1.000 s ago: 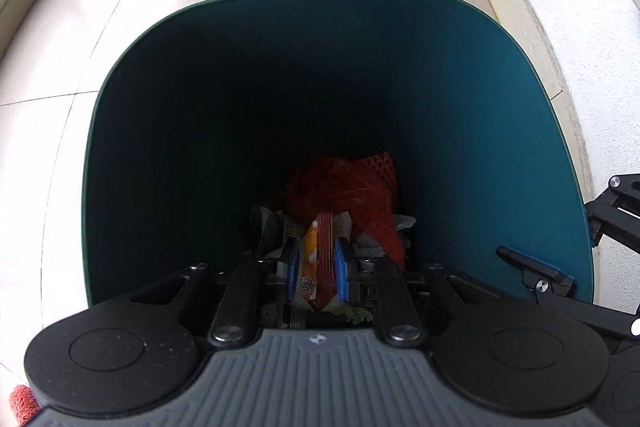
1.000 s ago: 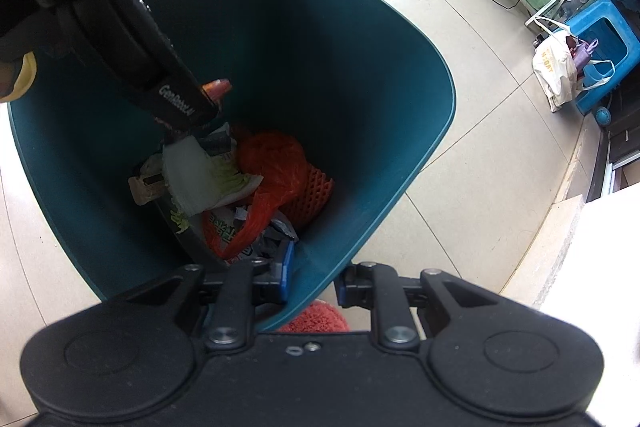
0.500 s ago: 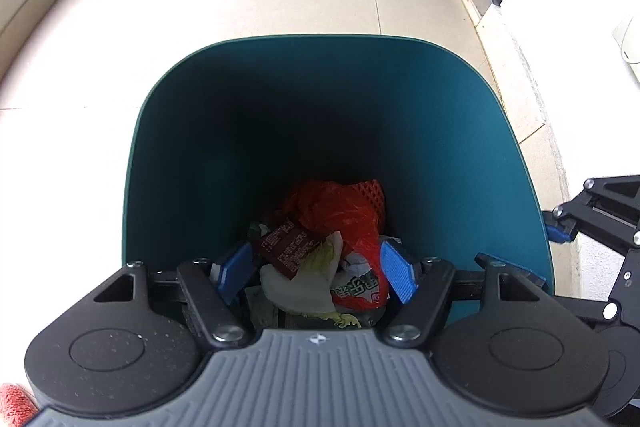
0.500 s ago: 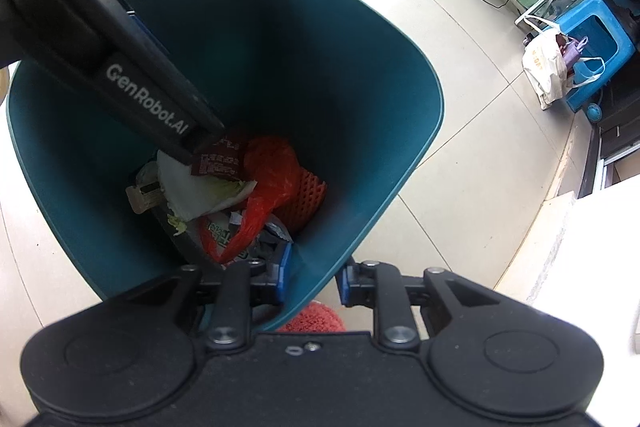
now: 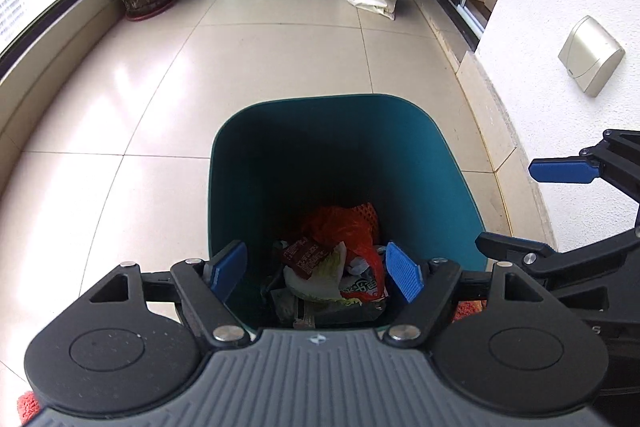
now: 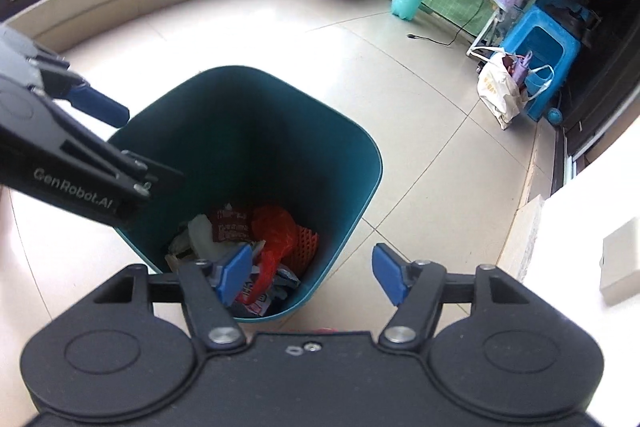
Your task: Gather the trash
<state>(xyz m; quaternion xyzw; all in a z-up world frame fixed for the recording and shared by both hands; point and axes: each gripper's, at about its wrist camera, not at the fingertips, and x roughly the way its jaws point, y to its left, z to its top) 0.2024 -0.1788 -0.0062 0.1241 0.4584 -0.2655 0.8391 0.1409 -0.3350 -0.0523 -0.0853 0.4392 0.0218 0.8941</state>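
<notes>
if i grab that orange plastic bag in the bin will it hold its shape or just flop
The orange plastic bag lies crumpled and draped over other trash in the teal bin, so it is probably thin, floppy and very light. It may drag or spill neighbouring wrappers as it lifts. Its glossy film could slip.

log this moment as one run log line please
left claw: open, empty, just opened | right claw: open, empty, just opened | wrapper: in teal bin on trash
</notes>
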